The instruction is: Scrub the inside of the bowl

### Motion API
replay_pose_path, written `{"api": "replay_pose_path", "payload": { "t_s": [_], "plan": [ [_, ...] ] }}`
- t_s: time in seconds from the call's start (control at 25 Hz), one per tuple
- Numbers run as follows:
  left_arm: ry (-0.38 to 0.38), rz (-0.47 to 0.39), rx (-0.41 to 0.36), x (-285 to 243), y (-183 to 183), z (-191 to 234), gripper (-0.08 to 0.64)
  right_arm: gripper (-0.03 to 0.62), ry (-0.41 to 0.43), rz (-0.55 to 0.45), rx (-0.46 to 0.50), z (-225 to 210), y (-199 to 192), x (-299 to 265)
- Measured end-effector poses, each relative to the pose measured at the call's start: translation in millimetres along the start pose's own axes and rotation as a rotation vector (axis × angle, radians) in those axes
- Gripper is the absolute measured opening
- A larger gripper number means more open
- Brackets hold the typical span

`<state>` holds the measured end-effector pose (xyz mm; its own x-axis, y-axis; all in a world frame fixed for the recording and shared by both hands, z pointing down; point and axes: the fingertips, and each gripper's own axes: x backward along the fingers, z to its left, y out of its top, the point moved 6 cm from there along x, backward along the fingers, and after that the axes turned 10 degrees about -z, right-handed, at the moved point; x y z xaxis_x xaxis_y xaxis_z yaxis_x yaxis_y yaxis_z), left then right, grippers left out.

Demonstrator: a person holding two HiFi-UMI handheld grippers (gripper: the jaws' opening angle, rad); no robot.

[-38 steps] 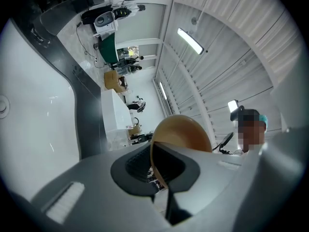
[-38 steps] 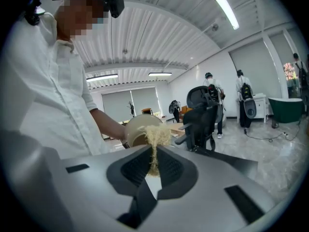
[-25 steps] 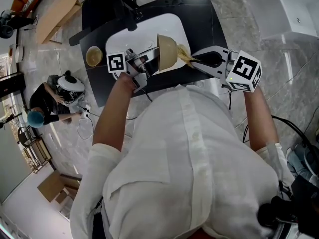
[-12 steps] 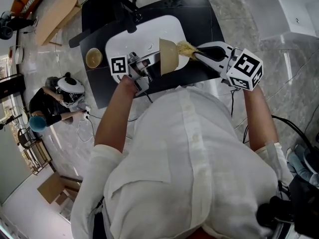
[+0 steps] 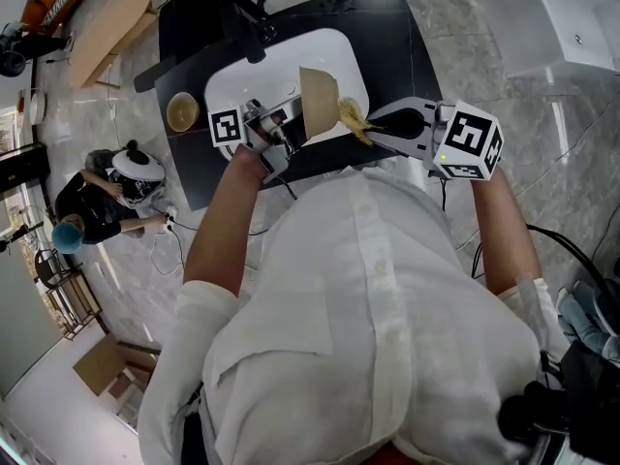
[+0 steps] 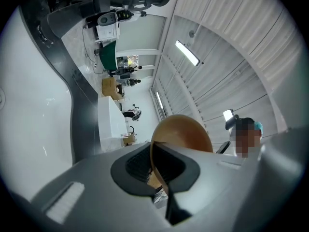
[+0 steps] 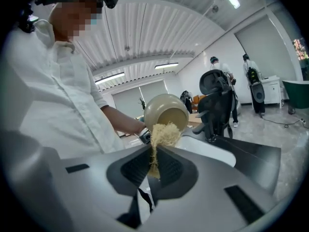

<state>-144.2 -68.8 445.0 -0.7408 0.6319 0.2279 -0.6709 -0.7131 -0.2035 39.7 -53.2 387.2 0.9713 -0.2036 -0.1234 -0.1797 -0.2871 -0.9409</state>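
A tan bowl (image 5: 318, 103) is held on its side above the white sink (image 5: 231, 77), its opening turned toward the right. My left gripper (image 5: 283, 130) is shut on the bowl's rim; in the left gripper view the thin rim (image 6: 155, 163) runs between the jaws and the bowl (image 6: 186, 132) rises beyond them. My right gripper (image 5: 372, 126) is shut on a yellow fibrous scrubber (image 5: 351, 116), whose tip touches the bowl's lower edge. In the right gripper view the scrubber (image 7: 162, 135) sticks out of the jaws just below the bowl's opening (image 7: 167, 112).
The sink is set in a black counter (image 5: 387, 54). A second small bowl (image 5: 181, 110) stands on the counter left of the sink. A black office chair (image 7: 218, 96) stands beyond the counter, and people stand farther off in the room.
The right gripper swung the scrubber up to the bowl's upper rim, then back down to its lower edge. The bowl tilted slightly in the left gripper's grip.
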Motion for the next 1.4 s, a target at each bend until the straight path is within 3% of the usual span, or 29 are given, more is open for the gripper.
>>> {"api": "replay_pose_path", "payload": {
  "t_s": [0.2,0.56,0.8,1.08,1.28,1.4],
  "plan": [
    [0.025,0.011,0.003,2.2,-2.7,5.0,0.012,0.026,0.022,-0.048,-0.005,2.8,11.5,11.0],
    [0.017,0.046,0.011,-2.8,-13.4,6.4,0.012,0.026,-0.147,-0.133,0.047,-17.0,28.7,39.4],
    [0.045,0.082,-0.012,-2.2,-11.9,7.6,0.012,0.026,-0.15,-0.163,0.096,-16.7,48.1,41.8],
    [0.079,0.207,-0.034,-10.1,-27.8,9.8,0.012,0.026,-0.052,-0.079,0.184,-8.2,55.8,20.0],
    [0.075,0.309,-0.078,-14.8,-36.0,6.2,0.012,0.026,-0.071,-0.052,0.188,-22.4,55.8,19.4],
    [0.067,0.325,-0.102,-18.0,-36.8,3.3,0.012,0.026,-0.069,-0.054,0.159,-29.2,51.2,15.8]
  ]
}}
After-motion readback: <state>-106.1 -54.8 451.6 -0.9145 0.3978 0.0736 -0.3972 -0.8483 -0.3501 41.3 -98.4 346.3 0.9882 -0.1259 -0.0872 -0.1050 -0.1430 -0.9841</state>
